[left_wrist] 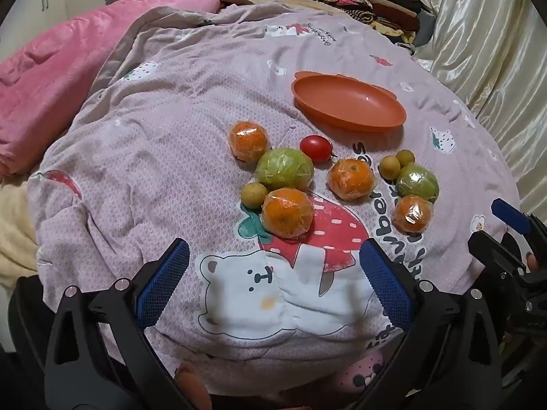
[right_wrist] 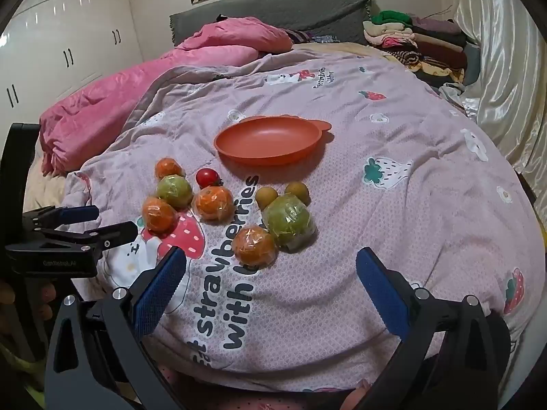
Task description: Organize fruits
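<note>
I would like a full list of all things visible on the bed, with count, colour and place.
oranges: four, orange, plastic-wrapped, on the blanket
green fruits: two, green, wrapped, among the oranges
small round fruits: three, yellow-brown, beside the green fruits
tomato: one, red, near the dish
dish: one, orange, empty, behind the fruits
blanket: one, lilac, strawberry print
quilt: one, pink, behind
folded clothes: one pile, mixed, far corner
left gripper: open, empty
right gripper: open, empty

Two wrist fisheyes, angled down over bed, near, both sharing fruits (left_wrist: 283,184) and plate (right_wrist: 270,143)
</note>
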Motion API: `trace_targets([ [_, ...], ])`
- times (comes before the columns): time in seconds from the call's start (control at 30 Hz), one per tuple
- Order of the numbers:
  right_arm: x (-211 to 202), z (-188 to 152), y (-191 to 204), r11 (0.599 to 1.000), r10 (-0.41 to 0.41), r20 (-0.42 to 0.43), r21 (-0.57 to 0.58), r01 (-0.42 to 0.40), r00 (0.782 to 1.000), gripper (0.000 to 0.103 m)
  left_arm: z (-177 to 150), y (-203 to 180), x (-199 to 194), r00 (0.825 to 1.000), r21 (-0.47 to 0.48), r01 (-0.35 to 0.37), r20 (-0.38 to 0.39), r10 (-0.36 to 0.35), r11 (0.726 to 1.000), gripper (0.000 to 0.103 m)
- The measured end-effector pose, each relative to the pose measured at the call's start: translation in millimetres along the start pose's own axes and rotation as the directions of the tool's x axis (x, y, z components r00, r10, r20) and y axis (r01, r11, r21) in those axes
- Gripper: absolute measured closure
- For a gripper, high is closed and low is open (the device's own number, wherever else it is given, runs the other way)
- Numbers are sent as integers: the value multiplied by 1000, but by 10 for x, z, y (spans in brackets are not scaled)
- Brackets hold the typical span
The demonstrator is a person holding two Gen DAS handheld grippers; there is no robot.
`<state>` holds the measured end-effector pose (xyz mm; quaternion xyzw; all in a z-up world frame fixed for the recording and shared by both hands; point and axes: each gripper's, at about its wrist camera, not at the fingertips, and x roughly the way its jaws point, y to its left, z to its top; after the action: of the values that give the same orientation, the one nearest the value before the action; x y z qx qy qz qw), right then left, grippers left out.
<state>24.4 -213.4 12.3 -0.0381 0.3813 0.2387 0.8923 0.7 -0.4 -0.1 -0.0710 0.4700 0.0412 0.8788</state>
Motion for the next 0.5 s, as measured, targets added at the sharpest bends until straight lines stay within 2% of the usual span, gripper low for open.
trace_targets([
  [0.4,12,5,10,1000,-7,-6,-8,7,1000,4,98,-79,-16,1000,7,8,8,-8,1000,9],
  [0.5,-5,16,15,1000,-7,-3,-8,7,1000,4,27,-48,-36,1000,1,10,16,-10,1000,9],
])
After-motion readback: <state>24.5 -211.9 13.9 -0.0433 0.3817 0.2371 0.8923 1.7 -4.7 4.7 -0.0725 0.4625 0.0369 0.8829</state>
